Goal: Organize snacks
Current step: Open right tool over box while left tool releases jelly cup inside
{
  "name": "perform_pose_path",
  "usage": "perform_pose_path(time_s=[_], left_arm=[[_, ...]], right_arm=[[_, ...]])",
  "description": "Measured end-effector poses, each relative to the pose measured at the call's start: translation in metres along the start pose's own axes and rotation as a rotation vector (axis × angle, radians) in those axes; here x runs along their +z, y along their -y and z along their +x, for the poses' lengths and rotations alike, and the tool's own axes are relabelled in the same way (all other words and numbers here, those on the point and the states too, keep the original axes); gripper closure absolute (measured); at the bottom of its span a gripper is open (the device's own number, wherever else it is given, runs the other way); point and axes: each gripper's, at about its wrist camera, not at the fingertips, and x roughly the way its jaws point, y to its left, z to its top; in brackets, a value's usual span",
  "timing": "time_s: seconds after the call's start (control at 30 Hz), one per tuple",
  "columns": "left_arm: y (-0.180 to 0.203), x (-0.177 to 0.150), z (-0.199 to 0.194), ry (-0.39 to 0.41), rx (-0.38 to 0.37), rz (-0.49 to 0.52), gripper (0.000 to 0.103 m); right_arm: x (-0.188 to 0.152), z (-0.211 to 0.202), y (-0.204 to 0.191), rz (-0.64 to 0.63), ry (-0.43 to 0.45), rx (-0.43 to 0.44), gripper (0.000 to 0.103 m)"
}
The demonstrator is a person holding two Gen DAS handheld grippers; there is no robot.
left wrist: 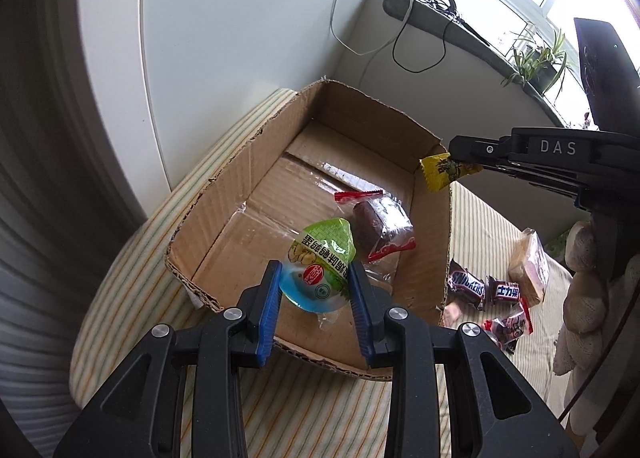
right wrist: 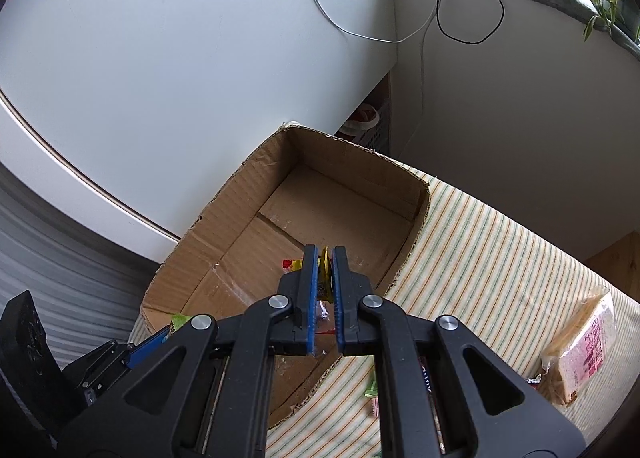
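Observation:
An open cardboard box [left wrist: 240, 194] stands on a striped cloth; it also shows in the right wrist view [right wrist: 224, 218]. My left gripper [left wrist: 316, 274] is shut on a green and blue snack pouch [left wrist: 320, 258] and holds it over the box's near part. A brown cake in clear wrap [left wrist: 380, 224] lies on the box floor. My right gripper [right wrist: 325, 252] is shut on a yellow candy packet [right wrist: 326, 262], also seen in the left wrist view [left wrist: 444, 172], above the box's right wall.
Loose snacks lie on the striped cloth [left wrist: 488, 218] right of the box: Snickers bars [left wrist: 468, 286], red-wrapped sweets [left wrist: 512, 324] and a wrapped sandwich cake [left wrist: 528, 266], which also shows in the right wrist view [right wrist: 584, 346]. White walls stand behind the box. A windowsill with cables and plants [left wrist: 536, 62] is at the far right.

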Motion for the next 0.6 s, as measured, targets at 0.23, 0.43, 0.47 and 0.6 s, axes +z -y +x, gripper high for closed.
perform_pose_path(time_s=[0.23,0.43,0.47,0.6], left_arm=[[0.002,0.001,-0.003,0.010,0.008,0.009,0.055],[0.007,0.003,-0.009,0.025,0.006,0.026,0.051],[0.008,0.003,-0.009,0.025,0.005,0.025,0.051],[0.013,0.002,-0.011,0.022,-0.001,0.031,0.051]], right_arm=[[-0.001,-0.008,-0.001,-0.007,0.030,-0.009,0.027],[-0.005,-0.020,0.014,0.019,0.028,-0.018,0.027],[-0.005,-0.022,0.016,0.023,0.030,-0.022,0.026],[-0.010,-0.033,0.029,0.048,0.037,-0.031,0.026]])
